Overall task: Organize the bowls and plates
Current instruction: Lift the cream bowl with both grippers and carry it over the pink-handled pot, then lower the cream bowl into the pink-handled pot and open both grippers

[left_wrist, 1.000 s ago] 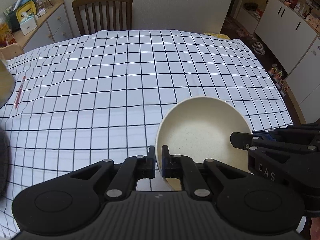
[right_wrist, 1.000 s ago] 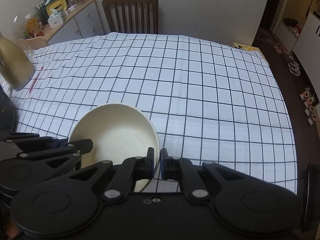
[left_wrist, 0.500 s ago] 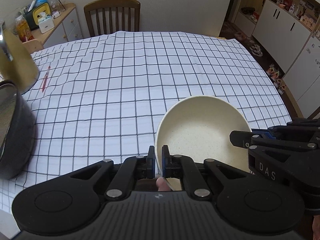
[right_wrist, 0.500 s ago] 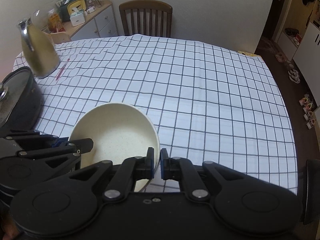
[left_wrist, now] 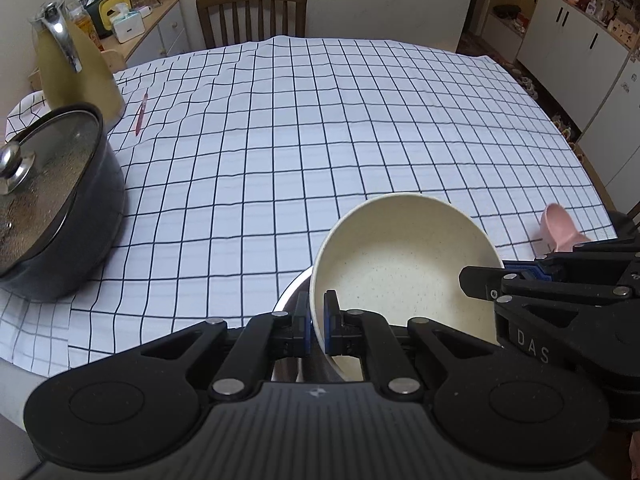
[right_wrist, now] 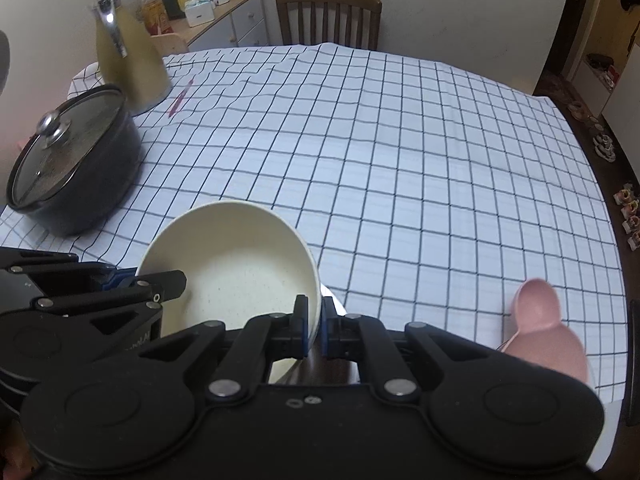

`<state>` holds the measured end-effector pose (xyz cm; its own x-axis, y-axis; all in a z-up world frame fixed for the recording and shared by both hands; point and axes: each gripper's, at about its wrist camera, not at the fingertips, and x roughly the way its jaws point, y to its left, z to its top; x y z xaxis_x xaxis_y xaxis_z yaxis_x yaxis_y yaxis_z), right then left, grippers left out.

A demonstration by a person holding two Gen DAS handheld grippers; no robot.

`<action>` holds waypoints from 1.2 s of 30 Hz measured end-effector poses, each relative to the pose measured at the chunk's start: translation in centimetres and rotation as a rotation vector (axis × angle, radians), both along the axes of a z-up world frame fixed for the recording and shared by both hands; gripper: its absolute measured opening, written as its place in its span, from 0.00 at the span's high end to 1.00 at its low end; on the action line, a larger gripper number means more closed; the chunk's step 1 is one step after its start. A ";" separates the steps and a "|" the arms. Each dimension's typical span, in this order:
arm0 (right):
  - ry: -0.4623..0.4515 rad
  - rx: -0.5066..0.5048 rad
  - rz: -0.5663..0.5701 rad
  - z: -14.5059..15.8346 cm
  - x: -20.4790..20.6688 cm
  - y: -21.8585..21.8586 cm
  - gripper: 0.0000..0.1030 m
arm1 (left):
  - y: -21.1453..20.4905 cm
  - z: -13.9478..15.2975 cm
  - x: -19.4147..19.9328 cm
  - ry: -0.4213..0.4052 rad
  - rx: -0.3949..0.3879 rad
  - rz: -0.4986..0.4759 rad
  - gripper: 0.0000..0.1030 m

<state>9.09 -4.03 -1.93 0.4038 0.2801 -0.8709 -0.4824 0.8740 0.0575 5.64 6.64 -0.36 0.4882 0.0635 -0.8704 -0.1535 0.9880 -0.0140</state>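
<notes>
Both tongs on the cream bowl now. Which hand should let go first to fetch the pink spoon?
Probably right. Both the left tongs and right tongs pinch the bowl rim, but the pink spoon lies on the right tongs' side; the left tongs would have to cross over.

Bench (left_wrist: 360,128) covered by a white cloth (left_wrist: 320,160) with a dark grid. A dark pot (left_wrist: 60,216) with a glass lid stands on the cloth at its left edge. Just behind the pot, a yellowish jug (left_wrist: 76,68) with a metal handle; beside the jug, towards the bench's middle, a red pen (left_wrist: 141,114). Well apart from the pot, at the near right edge, a pink spoon (right_wrist: 538,312). Cloth slightly rippled near the pen.
</notes>
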 end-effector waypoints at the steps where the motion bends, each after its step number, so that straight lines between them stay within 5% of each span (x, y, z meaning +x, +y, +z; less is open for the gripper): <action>1: 0.004 0.002 0.000 -0.3 -0.4 0.1 0.94 | 0.1 -0.3 -0.3 0.001 0.000 -0.003 0.95; 21: 0.006 0.021 -0.046 -4.8 -3.7 -0.4 0.93 | -1.1 -4.3 -2.0 0.007 0.095 -0.092 0.95; 36: -0.016 0.030 -0.051 -5.4 -4.5 -0.6 0.92 | -0.6 -4.6 -1.9 0.005 0.047 -0.082 0.95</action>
